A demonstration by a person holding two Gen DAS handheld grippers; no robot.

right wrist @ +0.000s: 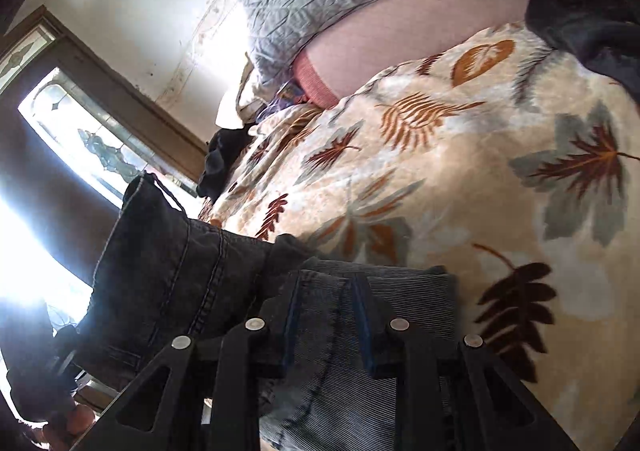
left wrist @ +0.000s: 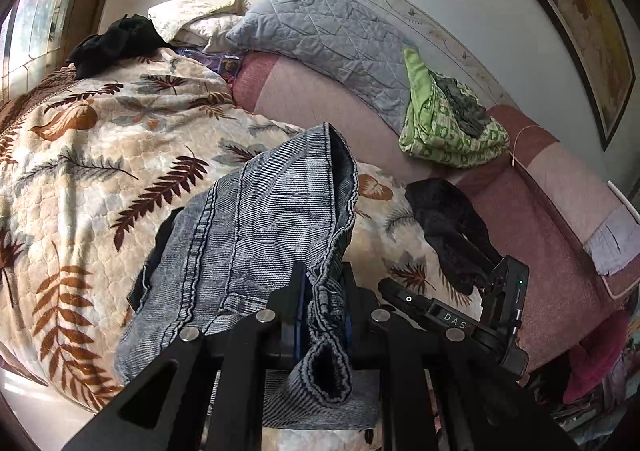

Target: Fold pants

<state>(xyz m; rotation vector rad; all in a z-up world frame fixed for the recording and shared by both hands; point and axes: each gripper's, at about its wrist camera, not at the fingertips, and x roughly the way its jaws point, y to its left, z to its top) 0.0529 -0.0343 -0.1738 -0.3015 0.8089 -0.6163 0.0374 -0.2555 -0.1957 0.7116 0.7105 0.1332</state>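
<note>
Left tongs point(left wrist: 324, 315) pinching bunched denim edge of jeans point(left wrist: 260, 227); right tongs point(right wrist: 328, 325) clamped on another fold of the same jeans point(right wrist: 180, 271). Jeans lifted off, hanging over the leaf-print blanket point(left wrist: 80, 155) on the bed, between both tongs, partly draped and sagging. Handling guess: heavy, soft denim, droops under own weight, not slippery, nothing fragile; thick seams and hems give the firmest bite. Best hold likely at waistband or hem corners, one per side, to keep cloth taut for a clean crease. Risk: bunched grip on left means layers may slide unevenly when laid down. Writing: "DAS" readable on the other handheld unit point(left wrist: 452, 319) in left view; small green light beside it. No brand tag legible on jeans. Green patterned cloth point(left wrist: 448, 123) on bed has printed marks, too small to read.
</note>
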